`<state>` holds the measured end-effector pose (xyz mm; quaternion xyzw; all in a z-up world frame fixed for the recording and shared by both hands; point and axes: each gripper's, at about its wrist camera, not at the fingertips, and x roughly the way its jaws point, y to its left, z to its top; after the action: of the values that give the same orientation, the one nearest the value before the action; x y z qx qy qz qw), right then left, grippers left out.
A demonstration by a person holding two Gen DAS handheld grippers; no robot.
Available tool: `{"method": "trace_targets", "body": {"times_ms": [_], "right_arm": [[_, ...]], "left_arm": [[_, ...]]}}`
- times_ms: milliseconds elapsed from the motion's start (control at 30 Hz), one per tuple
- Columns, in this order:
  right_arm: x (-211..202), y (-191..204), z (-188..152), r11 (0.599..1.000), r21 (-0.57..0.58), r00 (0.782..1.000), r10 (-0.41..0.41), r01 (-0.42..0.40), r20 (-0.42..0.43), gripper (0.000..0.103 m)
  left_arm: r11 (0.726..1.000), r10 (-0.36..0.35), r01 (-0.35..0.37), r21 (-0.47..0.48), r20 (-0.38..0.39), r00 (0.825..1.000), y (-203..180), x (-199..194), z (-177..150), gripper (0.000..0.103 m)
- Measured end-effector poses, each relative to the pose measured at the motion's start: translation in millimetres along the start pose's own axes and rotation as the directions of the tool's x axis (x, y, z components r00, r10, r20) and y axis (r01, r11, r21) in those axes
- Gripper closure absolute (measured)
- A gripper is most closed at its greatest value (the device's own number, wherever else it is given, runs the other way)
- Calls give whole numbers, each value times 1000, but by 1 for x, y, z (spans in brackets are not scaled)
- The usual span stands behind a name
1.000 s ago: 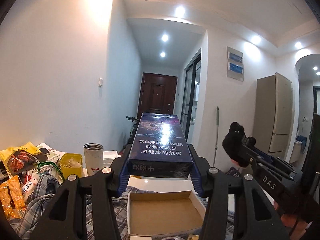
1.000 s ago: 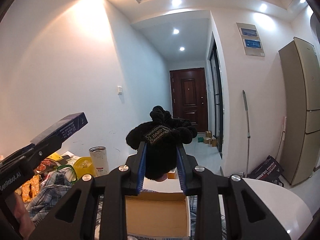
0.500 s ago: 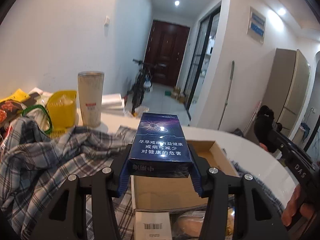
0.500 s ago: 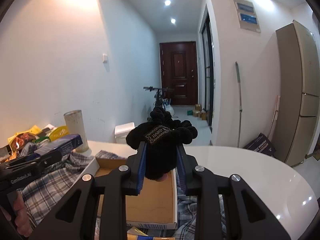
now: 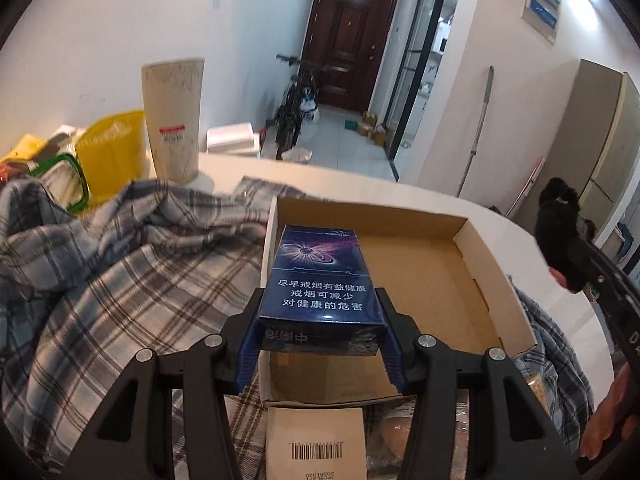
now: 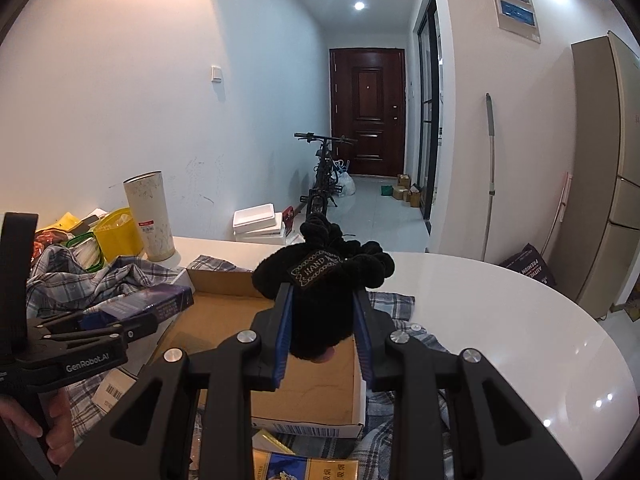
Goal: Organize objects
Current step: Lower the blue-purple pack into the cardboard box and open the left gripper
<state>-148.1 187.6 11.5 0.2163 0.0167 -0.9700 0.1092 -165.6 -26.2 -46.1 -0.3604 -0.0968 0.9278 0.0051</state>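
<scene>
We find the left gripper (image 5: 320, 320) clamping a dark blue cigarette carton (image 5: 320, 284) over the open cardboard box (image 5: 472, 240); the right gripper (image 6: 323, 320) clamps a black knitted item (image 6: 324, 280).

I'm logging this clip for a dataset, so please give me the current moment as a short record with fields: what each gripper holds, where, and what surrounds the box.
left gripper: jaws shut on blue cigarette carton, over box's left side
right gripper: jaws shut on black knitted item, over box
cardboard box: open, nothing seen inside
under box: plaid shirt on white table
nearby: tall cup, yellow container
</scene>
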Motion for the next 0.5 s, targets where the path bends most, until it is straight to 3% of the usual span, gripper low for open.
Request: {"method": "trace_targets", "body": {"times_ms": [200, 500], "right_arm": [[1, 4, -1, 999, -29, 999, -34, 35, 13, 75], [3, 11, -1, 998, -46, 999, -33, 34, 10, 75]], "left_arm": [[999, 34, -33, 29, -34, 999, -1, 13, -3, 49], [999, 24, -23, 43, -41, 999, -2, 15, -5, 50]]}}
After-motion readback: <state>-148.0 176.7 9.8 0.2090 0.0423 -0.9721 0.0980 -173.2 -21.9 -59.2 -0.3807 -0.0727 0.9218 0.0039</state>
